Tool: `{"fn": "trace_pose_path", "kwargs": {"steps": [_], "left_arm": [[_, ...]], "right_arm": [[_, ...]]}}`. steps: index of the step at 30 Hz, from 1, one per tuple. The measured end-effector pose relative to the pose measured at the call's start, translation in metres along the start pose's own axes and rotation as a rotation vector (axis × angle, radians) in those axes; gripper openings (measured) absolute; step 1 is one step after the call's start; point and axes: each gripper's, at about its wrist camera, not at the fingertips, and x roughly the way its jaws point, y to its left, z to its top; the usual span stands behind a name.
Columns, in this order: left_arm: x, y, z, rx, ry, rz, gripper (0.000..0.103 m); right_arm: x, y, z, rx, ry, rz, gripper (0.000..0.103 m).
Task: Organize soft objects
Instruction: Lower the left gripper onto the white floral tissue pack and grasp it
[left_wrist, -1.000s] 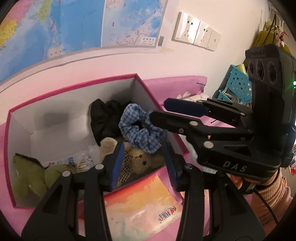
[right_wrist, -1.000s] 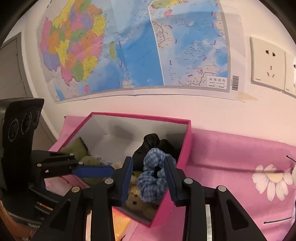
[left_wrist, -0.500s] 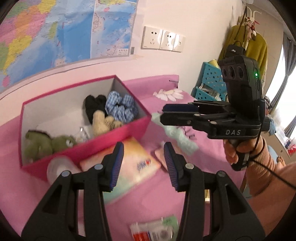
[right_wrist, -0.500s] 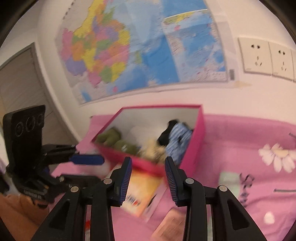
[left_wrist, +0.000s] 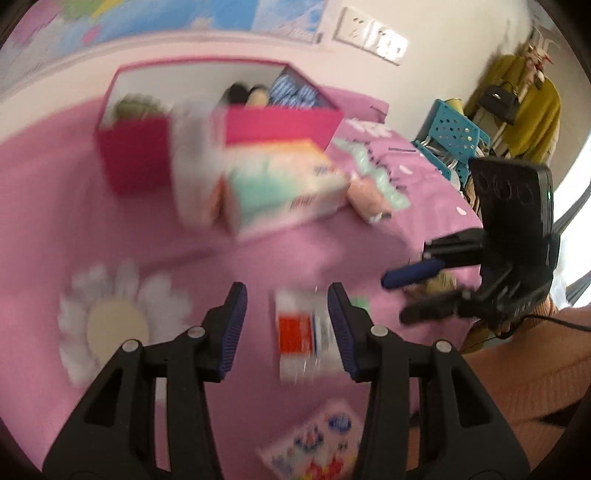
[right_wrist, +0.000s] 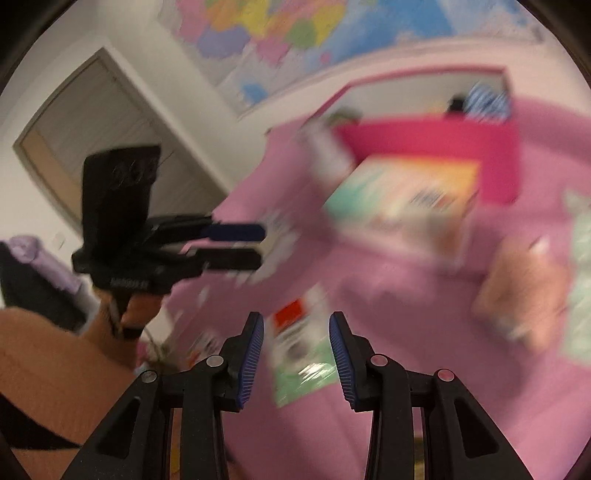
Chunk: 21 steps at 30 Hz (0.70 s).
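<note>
Grippers have pulled back from the box since a second ago, when the right gripper held the blue scrunchie over it. Now the scrunchie lies inside, at the box's far right corner, so that item looks done. Both the left gripper and the right gape wide, empty. Nearer than the box lie a tissue pack touching its front wall, a packet and open pink cloth. Right of the box, the cloth edge drops away.

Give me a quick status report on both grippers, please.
Left gripper open, empty. Right gripper open, empty, above flat red-and-white packet. Blue checked scrunchie in pink cardboard box. Frames blurred.
</note>
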Motion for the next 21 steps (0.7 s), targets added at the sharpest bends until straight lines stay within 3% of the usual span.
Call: {"fn": "trace_pose_path", "kwargs": {"steps": [9,21], "left_arm": [[-0.027,0.013,-0.068,-0.107,0.054,-0.069,0.049],[-0.030,0.013,-0.110,-0.183,0.119,-0.149,0.050]], "right_arm": [[0.058,0.041,-0.026,-0.052,0.175,0.139,0.038],[0.086,0.043,-0.028,-0.023,0.201,0.137,0.035]]}}
